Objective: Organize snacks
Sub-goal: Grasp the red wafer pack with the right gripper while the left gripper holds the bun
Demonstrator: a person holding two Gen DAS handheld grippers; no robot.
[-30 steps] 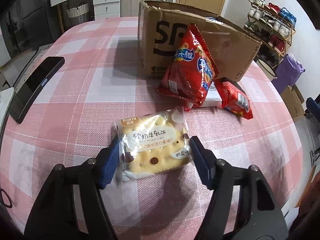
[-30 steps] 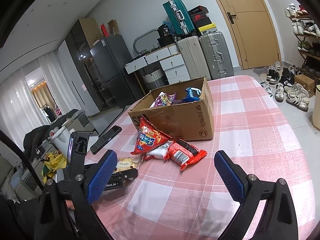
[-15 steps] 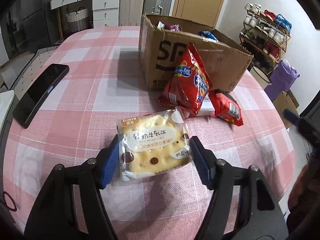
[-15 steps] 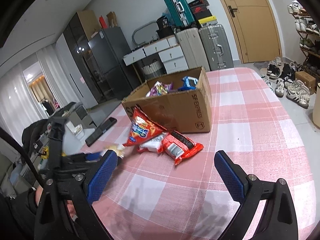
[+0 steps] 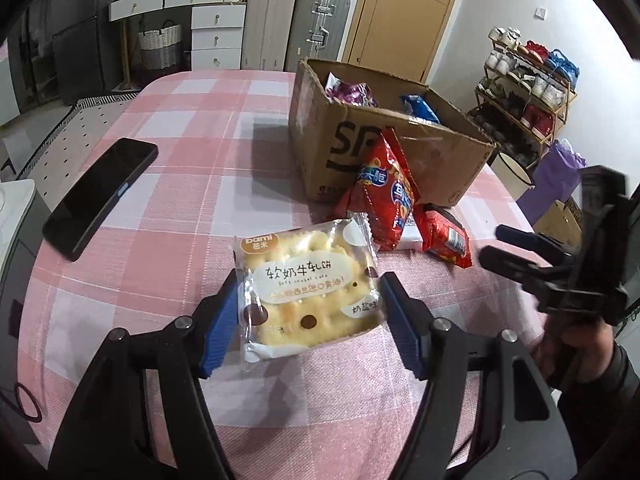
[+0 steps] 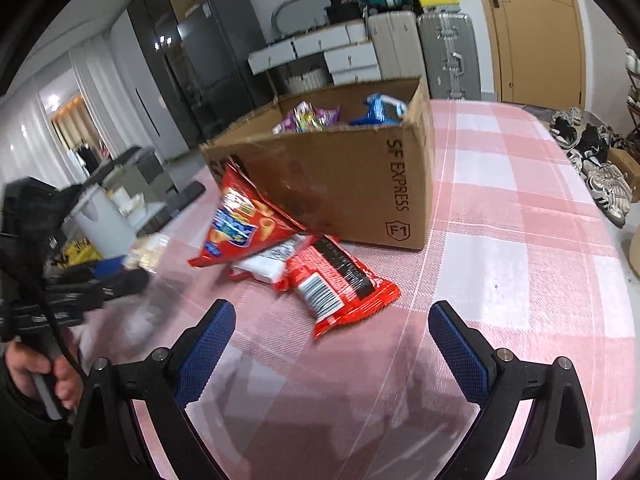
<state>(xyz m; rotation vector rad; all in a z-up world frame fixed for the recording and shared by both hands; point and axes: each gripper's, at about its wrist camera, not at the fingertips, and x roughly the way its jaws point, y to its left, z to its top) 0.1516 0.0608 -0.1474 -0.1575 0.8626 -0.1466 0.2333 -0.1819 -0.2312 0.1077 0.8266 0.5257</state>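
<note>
We are pinching the nougat cracker packet (image 5: 310, 288) in our left gripper (image 5: 308, 312); its slick wrapper risks slipping before reaching the cardboard box (image 5: 384, 140), while our right gripper (image 6: 332, 344) is hanging spread, empty.

A black phone (image 5: 98, 196) lies flat near the left edge of the counter (image 5: 192, 152), which is covered in a pink and white checked cloth. Beyond the counter's far edge stand white drawers (image 5: 216, 36), a woven basket (image 5: 158, 46), two suitcases (image 5: 318, 24) and a wooden door (image 5: 404, 8). Off the right edge are a shoe rack (image 5: 528, 84) and a purple bag (image 5: 556, 172) on the floor, and a dark fridge (image 6: 212, 64) stands further back.
</note>
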